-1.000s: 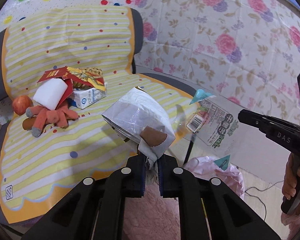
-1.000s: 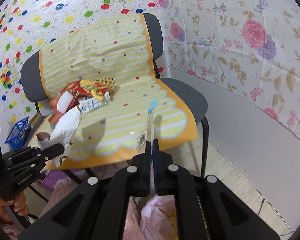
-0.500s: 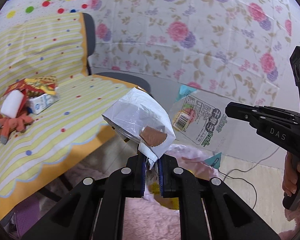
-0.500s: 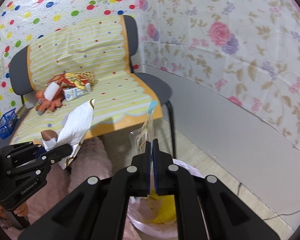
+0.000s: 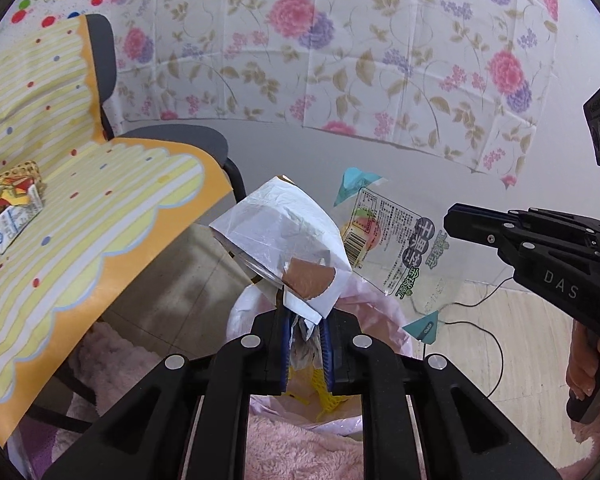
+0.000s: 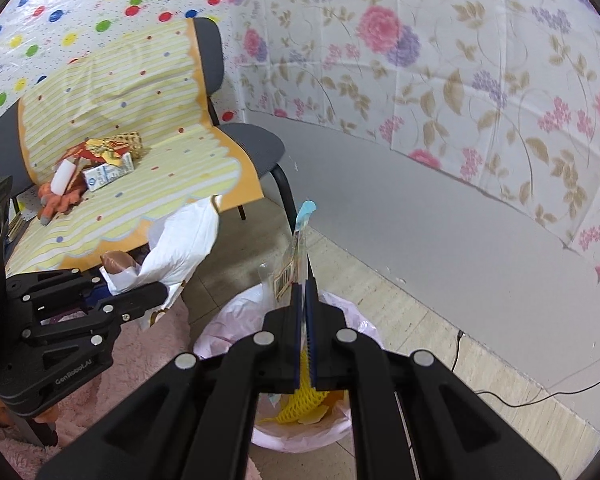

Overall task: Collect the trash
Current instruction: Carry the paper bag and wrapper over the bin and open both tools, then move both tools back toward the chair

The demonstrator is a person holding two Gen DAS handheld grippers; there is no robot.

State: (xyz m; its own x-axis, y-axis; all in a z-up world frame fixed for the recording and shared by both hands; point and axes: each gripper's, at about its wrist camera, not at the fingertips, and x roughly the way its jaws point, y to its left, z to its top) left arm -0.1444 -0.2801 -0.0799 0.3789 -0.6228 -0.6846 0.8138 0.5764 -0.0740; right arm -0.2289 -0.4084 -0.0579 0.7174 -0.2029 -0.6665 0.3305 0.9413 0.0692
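Crumpled white wrapper [image 5: 284, 236] between left tool's [image 5: 306, 344] just-loosening jaws; right tool [image 6: 303, 332] pinches clear printed packet [image 6: 296, 252].

White crumpled paper bag [image 5: 278, 236] with brown torn patch, upright, lower end between left gripper's [image 5: 306, 354] pads. Clear printed plastic wrapper [image 5: 396, 248] with teal corners at its 3 o'clock, hanging edge-on. Pink-lined trash bin [image 6: 236, 320] below both, yellow foam net [image 6: 304, 404] inside.
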